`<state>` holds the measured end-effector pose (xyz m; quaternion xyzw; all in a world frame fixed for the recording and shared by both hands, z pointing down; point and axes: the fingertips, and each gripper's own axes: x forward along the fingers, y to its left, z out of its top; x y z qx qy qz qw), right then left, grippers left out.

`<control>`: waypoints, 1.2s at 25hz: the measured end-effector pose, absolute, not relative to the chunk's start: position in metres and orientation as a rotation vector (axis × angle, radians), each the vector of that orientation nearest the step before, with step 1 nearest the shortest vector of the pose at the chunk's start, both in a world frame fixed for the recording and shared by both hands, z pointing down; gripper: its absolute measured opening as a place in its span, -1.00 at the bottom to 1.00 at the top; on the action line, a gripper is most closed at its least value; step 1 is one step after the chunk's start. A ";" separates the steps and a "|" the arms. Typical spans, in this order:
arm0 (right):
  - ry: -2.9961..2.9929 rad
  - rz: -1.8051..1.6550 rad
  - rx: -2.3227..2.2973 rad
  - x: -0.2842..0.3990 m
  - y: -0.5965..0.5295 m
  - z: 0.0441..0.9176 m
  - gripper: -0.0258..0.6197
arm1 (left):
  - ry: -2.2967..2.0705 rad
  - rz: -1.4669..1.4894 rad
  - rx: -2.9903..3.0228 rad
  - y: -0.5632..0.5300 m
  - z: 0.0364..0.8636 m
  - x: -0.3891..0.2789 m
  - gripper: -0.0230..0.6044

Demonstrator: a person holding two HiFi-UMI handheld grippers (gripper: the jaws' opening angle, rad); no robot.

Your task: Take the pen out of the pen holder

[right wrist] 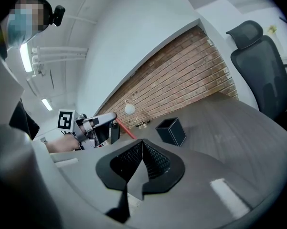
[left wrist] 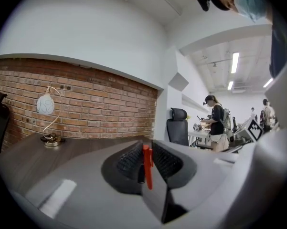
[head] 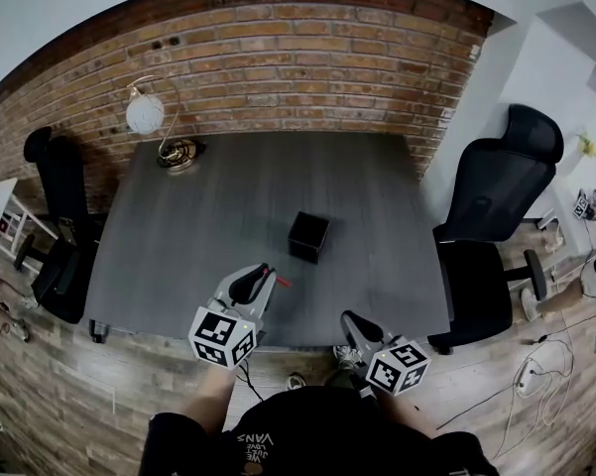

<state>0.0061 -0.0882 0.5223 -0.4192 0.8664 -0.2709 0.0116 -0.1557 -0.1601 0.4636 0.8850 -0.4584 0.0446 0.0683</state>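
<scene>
I am working in an open-plan office. A grey wood-grain desk (head: 178,226) stands against a red brick wall (head: 278,58). Black high-backed swivel chairs (head: 501,186) stand at both ends of it, and a white globe lamp on a brass base (head: 147,115) sits on top. Beyond the desk, the left gripper view shows ceiling strip lights (left wrist: 235,62) and a standing person (left wrist: 215,120) at further work tables.

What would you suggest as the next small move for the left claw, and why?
Probably lower the left claw and lay the pen on the bare table. The pen is clamped in that claw, clear of the holder, which stands apart on the table, so only setting the pen down seems left.
</scene>
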 end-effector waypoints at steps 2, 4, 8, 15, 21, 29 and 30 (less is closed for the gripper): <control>2.701 -0.847 -1.307 0.004 -0.085 0.523 -0.91 | -1.378 0.131 2.664 -0.153 0.465 -0.156 -0.56; 2.700 -0.847 -1.307 0.002 -0.081 0.524 -0.91 | -1.374 0.132 2.663 -0.146 0.467 -0.157 -0.56; 2.701 -0.845 -1.309 -0.003 -0.075 0.525 -0.92 | -1.358 0.117 2.643 -0.132 0.474 -0.158 -0.56; 2.733 -0.849 -1.283 -0.014 -0.067 0.530 -0.92 | -1.360 0.114 2.601 -0.112 0.490 -0.162 -0.56; 2.777 -0.853 -1.239 -0.029 -0.064 0.531 -0.92 | -1.375 0.133 2.576 -0.100 0.500 -0.169 -0.56; 2.824 -0.852 -1.223 -0.037 -0.060 0.536 -0.92 | -1.375 0.151 2.532 -0.084 0.514 -0.171 -0.56; 2.830 -0.850 -1.222 -0.038 -0.060 0.537 -0.92 | -1.375 0.155 2.525 -0.083 0.516 -0.172 -0.56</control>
